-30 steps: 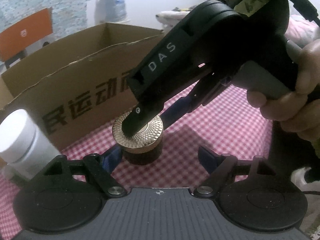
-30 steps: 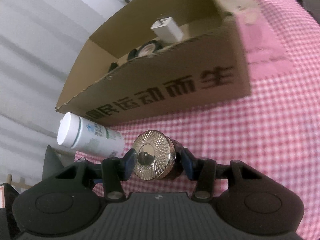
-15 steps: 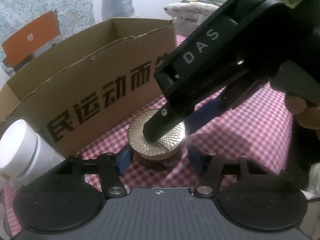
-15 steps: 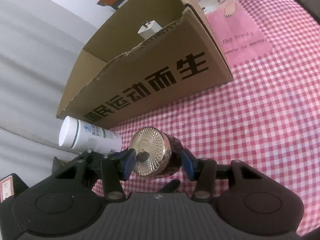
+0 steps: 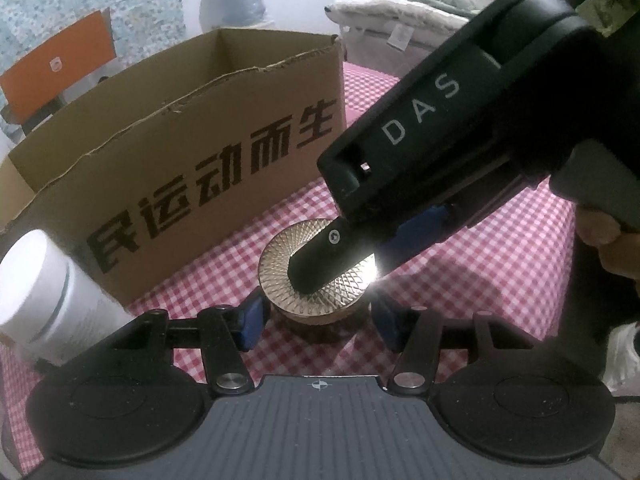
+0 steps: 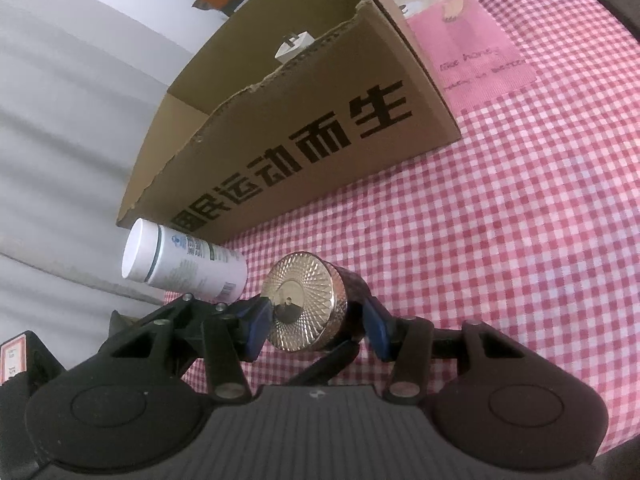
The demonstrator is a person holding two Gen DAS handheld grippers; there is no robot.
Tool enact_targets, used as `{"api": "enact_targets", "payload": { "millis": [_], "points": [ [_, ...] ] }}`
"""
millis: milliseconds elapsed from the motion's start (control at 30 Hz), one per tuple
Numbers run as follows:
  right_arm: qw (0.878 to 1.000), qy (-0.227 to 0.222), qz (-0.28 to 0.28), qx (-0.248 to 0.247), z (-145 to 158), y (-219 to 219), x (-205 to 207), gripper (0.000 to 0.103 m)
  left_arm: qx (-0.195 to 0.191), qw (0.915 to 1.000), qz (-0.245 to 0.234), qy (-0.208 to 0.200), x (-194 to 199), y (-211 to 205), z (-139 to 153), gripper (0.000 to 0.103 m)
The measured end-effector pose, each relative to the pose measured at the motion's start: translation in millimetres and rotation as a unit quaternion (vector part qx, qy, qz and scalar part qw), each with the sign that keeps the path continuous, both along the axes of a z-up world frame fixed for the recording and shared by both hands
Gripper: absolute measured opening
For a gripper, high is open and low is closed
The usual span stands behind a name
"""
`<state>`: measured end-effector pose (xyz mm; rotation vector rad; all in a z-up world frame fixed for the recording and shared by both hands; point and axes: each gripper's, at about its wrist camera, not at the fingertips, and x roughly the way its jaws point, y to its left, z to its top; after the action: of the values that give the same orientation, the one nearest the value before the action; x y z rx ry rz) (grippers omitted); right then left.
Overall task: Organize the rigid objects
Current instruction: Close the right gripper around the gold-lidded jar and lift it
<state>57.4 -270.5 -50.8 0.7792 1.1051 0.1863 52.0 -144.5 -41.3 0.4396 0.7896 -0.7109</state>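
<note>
Left wrist view: the jar (image 5: 316,292), dark body with a gold faceted lid, stands upright on the pink-checked worktop (image 5: 500,280), between the blue pads of the left gripper (image 5: 318,318). The left jaws have just been closing about the jar; the left pad lies against the jar's side, the right pad shows a thin gap, so contact on that side cannot be told. The right gripper (image 5: 400,216) reaches in from the upper right, its black finger lying across the lid, held by a hand (image 5: 600,240) at the right edge. A cardboard box (image 5: 180,152) with black characters stands just behind the jar; a white bottle (image 5: 48,296) stands at the left edge. Right wrist view: the jar (image 6: 316,304) appears between the blue pads of the right gripper (image 6: 316,328), both pads against its sides, so the jaws grip the jar. The bottle (image 6: 184,260) is just beside the jar, in front of the box (image 6: 320,128), whose open top shows a white plug (image 6: 294,46) inside. A pink cartoon patch (image 6: 468,44) on the cloth lies beyond the box.
</note>
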Motion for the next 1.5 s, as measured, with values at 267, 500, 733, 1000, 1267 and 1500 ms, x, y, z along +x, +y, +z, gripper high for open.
{"api": "enact_targets", "payload": {
  "millis": [267,500,733,1000,1267,1500],
  "points": [
    [1.0,0.0,-0.008,0.007,0.2,-7.9,1.5,0.056,-0.008,0.9999,0.008,0.01,11.0,-4.8,-1.4,0.058],
    [1.0,-0.004,-0.01,0.003,0.2,-4.6,6.0,0.059,-0.01,0.9996,0.019,0.018,20.0,-5.6,-0.5,0.057],
    [1.0,-0.002,-0.009,-0.002,1.1,-2.3,6.3,0.058,-0.011,0.999,0.031,0.031,24.5,-5.8,2.6,0.057],
    [1.0,-0.003,-0.003,-0.004,1.5,-0.5,8.4,0.058,-0.011,0.9989,0.035,0.028,21.0,-6.8,6.2,0.056],
    [1.0,-0.012,0.006,-0.009,8.0,3.4,9.6,0.058,-0.012,0.9989,0.04,0.019,15.3,-7.5,13.1,0.056],
    [1.0,-0.018,0.01,-0.012,12.5,7.9,10.1,0.058,-0.014,0.9989,0.043,0.013,9.5,-8.0,18.8,0.056]
  ]
}}
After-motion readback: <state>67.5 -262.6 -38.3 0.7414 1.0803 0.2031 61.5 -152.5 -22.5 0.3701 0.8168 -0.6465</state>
